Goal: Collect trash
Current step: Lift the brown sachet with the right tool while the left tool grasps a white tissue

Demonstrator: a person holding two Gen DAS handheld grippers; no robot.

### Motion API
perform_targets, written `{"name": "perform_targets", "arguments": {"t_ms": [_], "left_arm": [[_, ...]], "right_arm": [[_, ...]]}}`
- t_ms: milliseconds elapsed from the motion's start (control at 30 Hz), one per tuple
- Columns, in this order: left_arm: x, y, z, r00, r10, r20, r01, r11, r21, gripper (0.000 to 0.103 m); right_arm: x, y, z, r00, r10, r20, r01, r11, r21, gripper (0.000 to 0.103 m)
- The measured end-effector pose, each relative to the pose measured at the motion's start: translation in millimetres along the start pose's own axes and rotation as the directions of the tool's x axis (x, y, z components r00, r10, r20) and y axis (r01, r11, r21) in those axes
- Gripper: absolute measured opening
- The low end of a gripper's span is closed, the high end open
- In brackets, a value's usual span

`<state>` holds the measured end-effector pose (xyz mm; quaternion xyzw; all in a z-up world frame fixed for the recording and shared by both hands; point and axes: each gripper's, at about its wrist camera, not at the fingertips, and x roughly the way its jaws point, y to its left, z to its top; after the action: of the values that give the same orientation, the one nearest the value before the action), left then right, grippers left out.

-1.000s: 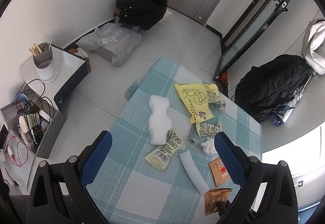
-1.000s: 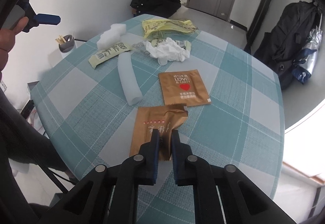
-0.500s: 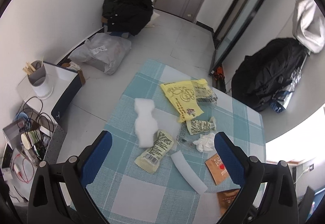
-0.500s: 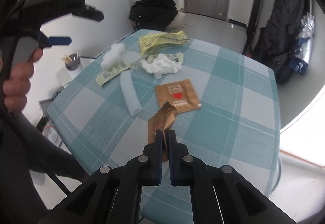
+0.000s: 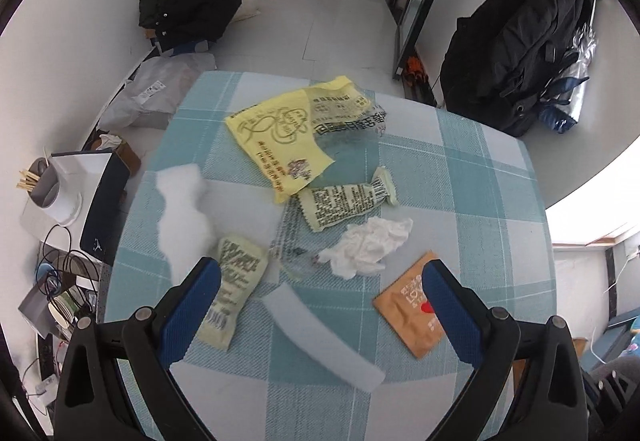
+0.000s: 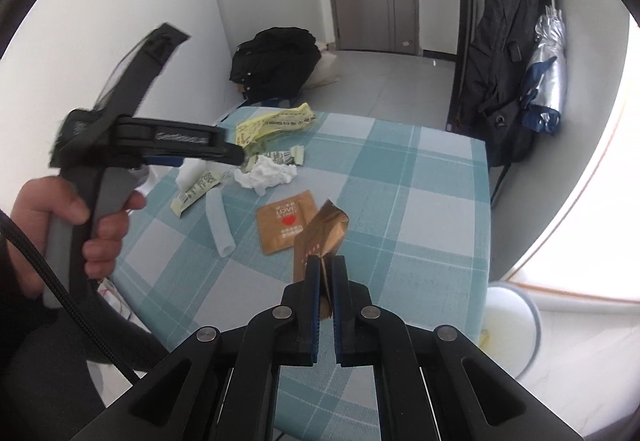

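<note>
My right gripper [image 6: 326, 266] is shut on a brown foil wrapper [image 6: 320, 237] and holds it above the checked table [image 6: 420, 209]. My left gripper [image 5: 320, 281] is open and empty, held over the trash on the table [image 5: 472, 177]. Below it lie a crumpled white tissue [image 5: 370, 245], a brown "LOVE" sachet [image 5: 412, 305], a white foam tube [image 5: 320, 333], a pale green wrapper [image 5: 236, 281], a barcode wrapper [image 5: 344, 201], a yellow bag [image 5: 280, 133] and a white foam piece [image 5: 180, 213]. The sachet [image 6: 282, 225], tube [image 6: 218, 223] and tissue [image 6: 266, 173] also show in the right wrist view.
A white bin [image 6: 508, 325] stands on the floor at the table's right front corner. Black bags lie by the far wall [image 5: 192, 1] and hang at the right [image 5: 516, 53]. A low side table with a cup of sticks [image 5: 48, 189] is at the left.
My right gripper has lifted the brown foil wrapper off the table and raised it. My left gripper has moved over the table, closer to the trash, still open.
</note>
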<state>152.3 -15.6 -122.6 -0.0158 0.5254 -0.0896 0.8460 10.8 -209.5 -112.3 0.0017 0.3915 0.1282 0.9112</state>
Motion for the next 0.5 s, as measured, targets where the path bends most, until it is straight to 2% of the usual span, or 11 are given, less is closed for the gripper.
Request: {"name": "perform_targets", "arguments": {"t_ms": [133,300,500], "left_arm": [[11.6,-12.6,4.3,0.998,0.056,-0.005,-0.055,0.998,0.043,0.099],[17.8,-15.3,6.4,0.998,0.060,0.003,-0.060,0.998,0.032,0.099],[28.8,-21.9,5.8,0.998,0.051,-0.033,-0.049,0.997,0.054,0.085]], "right_arm": [[2.3,-6.8,-1.9,1.000,0.005,-0.006,-0.005,1.000,0.006,0.004],[3.6,-18.3,-3.4,1.000,0.009,-0.009,-0.009,0.999,0.042,0.004],[8.0,-26.5,-5.4,1.000,0.019,-0.018,-0.018,0.997,0.072,0.004]]}}
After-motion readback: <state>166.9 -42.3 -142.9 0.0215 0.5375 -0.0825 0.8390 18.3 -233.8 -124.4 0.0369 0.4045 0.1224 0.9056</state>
